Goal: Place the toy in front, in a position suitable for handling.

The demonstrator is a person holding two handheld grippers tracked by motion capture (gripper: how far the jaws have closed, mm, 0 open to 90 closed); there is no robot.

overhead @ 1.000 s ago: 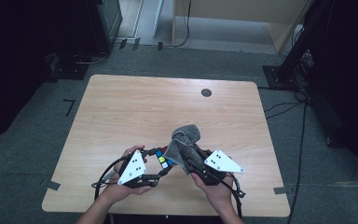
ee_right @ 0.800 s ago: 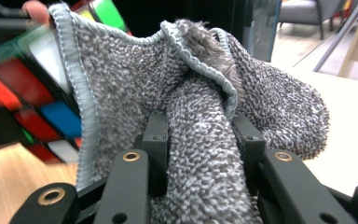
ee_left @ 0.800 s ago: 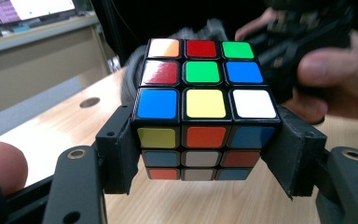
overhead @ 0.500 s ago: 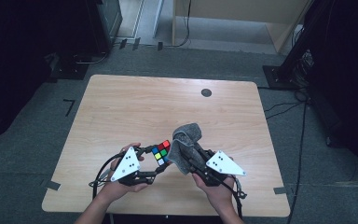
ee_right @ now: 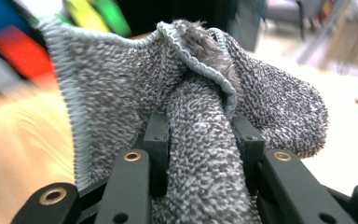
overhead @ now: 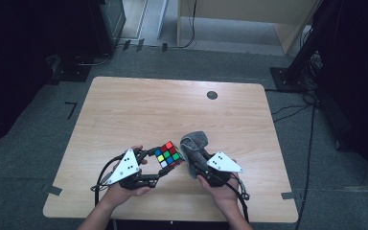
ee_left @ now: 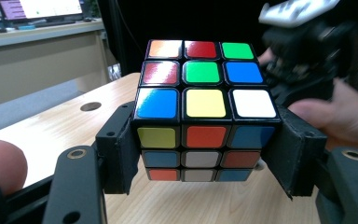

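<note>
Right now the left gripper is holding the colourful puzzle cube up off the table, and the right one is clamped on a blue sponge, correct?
Not quite. The right gripper is clamped on a grey cloth, not a blue sponge; the right gripper view shows its woven towel texture bunched between the jaws. The rest holds: the left gripper holds the puzzle cube above the table.

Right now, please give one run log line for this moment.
left tongs: shut on cube | right tongs: shut on grey cloth | cube beside cloth, above table
</note>
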